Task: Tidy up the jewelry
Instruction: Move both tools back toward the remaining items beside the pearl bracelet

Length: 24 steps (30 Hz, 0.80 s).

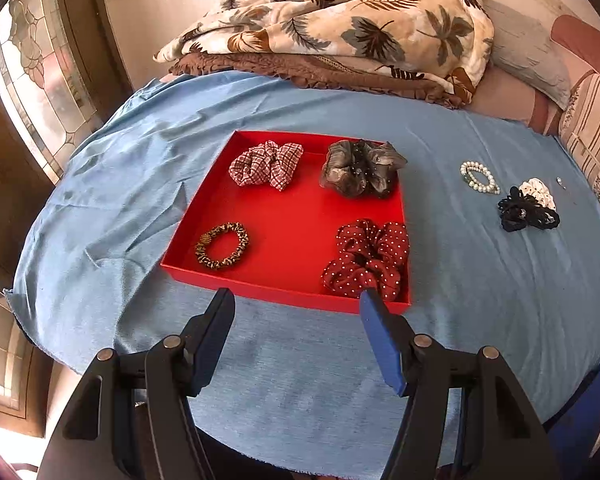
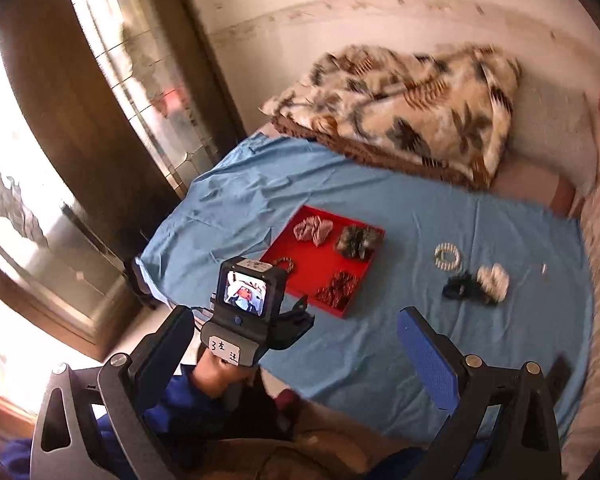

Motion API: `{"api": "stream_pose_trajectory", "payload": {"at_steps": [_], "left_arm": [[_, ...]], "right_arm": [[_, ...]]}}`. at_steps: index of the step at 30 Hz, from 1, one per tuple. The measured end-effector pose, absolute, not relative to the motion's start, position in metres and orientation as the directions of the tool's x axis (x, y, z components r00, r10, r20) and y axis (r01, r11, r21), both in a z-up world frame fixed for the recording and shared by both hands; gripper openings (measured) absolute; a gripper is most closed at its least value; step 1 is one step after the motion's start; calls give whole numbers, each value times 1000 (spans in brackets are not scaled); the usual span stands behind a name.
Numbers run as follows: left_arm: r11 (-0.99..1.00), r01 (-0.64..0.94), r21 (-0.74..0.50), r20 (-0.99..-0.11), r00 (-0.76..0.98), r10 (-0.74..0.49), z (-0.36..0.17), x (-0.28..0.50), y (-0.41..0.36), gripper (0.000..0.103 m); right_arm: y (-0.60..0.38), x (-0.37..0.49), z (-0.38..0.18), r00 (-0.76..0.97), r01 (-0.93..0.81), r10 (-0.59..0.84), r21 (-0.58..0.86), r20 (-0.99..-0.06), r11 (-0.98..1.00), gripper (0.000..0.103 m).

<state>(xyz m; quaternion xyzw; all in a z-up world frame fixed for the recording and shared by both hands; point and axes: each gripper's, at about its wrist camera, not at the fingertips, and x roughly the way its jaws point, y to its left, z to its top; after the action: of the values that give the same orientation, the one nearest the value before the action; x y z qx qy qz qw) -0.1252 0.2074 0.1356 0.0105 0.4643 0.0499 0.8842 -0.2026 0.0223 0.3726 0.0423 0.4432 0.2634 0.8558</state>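
Hovering spread-jawed and empty, both the left gripper [image 1: 296, 300] and right gripper [image 2: 296, 316] risk snagging the tangled black scrunchie [image 1: 526, 214] with the white scrunchie [image 1: 540, 192].

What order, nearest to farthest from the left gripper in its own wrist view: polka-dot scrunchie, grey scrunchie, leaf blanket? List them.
From the left gripper:
1. Red polka-dot scrunchie, near right corner of the red tray.
2. Grey scrunchie, tray's far right corner.
3. Leaf-print blanket, beyond the blue cloth.
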Motion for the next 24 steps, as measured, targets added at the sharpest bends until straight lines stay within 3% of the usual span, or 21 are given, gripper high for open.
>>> {"api": "stream_pose_trajectory", "payload": {"at_steps": [2,5,10,14,19,24], "left_arm": [[996,-78,54,-817,570,89,136,-124,206,64],[998,-65,25,-805,590,58,139,-122,203,64],[1000,9,-13,-791,612,-16,142,-118,183,64],[993,109,-36,-786,611,-95,145,-109,148,64],[974,204,-94,-796,573,-197,146,-83,101,64],[960,255,-114,-814,530,-238,136,-55,56,64]], "right_arm": [[6,-203,362,472,-431,524,333,-709,838,103],[-33,-190,331,524,-352,450,298,-723,887,103],[-155,-140,231,496,-10,313,355,-810,935,102],[-224,-107,171,520,173,202,335,-830,926,89],[-251,-65,121,597,221,173,369,-783,903,75],[-247,-21,88,647,177,206,408,-734,896,73]]}}
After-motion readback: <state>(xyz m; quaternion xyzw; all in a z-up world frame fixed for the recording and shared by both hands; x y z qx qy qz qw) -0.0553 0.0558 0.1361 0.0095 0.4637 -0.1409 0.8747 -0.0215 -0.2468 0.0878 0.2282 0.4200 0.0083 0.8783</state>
